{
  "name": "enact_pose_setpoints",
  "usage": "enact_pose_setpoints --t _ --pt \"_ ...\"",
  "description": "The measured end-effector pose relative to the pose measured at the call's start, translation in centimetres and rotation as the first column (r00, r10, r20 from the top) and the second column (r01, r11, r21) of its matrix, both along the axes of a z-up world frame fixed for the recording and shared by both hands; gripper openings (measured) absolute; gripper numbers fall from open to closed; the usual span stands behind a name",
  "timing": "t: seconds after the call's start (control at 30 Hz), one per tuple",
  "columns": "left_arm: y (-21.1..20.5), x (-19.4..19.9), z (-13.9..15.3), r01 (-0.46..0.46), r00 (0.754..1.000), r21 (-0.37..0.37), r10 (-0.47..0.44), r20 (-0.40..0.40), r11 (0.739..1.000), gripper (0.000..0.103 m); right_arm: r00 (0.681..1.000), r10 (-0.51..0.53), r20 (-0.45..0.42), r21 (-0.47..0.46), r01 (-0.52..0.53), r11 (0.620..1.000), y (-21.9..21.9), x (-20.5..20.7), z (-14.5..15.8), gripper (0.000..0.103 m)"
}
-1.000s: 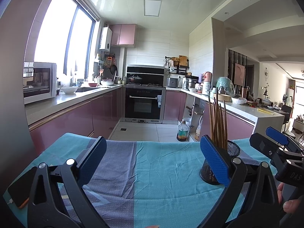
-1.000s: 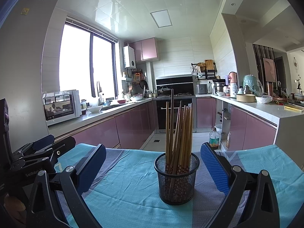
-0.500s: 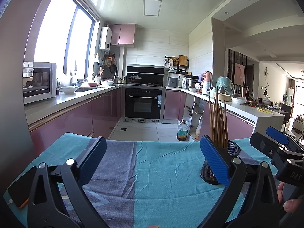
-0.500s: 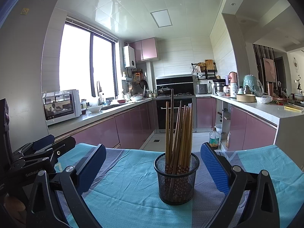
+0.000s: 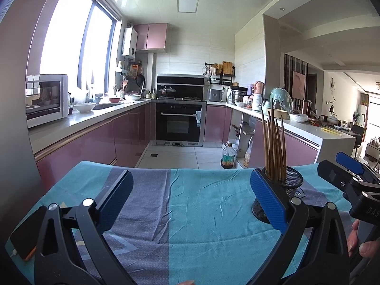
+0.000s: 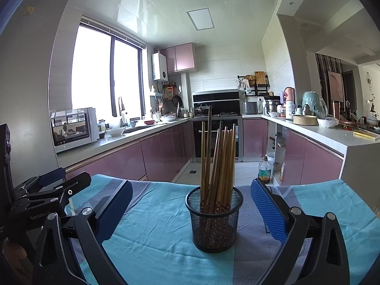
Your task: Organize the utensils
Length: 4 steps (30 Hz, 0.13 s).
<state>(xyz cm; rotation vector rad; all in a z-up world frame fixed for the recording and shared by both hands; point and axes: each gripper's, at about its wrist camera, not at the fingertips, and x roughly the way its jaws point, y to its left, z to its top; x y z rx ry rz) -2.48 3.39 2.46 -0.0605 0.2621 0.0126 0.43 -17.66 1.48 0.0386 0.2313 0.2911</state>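
A black mesh holder (image 6: 214,218) stands upright on the teal and grey tablecloth (image 6: 156,225), packed with several wooden chopsticks (image 6: 217,159). My right gripper (image 6: 191,210) is open, its blue pads spread to either side of the holder and a little nearer to me, touching nothing. In the left wrist view the same holder (image 5: 288,191) sits at the right, partly hidden behind the right blue pad. My left gripper (image 5: 190,200) is open over bare cloth (image 5: 201,209) with nothing between its fingers. The right gripper (image 5: 356,182) shows at the far right edge there.
A phone (image 5: 23,235) lies at the cloth's left corner. A person's fingers (image 5: 361,242) hold the right tool. Beyond the table's far edge lie the kitchen floor, pink cabinets (image 6: 133,163), an oven (image 5: 179,123) and an oil bottle (image 6: 264,169).
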Motion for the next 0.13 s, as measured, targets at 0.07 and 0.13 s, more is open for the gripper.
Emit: enact_pose_setpoints --t 0.07,0.13 --pt "0.7 0.7 -0.4 -0.009 0.999 -0.01 0.008 -0.048 1.0 0.097 0.998 -0.046 -0.046 -0.034 0.045 0.998 -1.1 0.9 -0.5 0.096" --pt "1.6 1.7 -1.1 -0.033 0.993 -0.002 0.032 -0.113 0.999 0.097 0.98 -0.122 -0.157 -0.126 0.102 0.987 -2.5 2.9 -1.7 0.096"
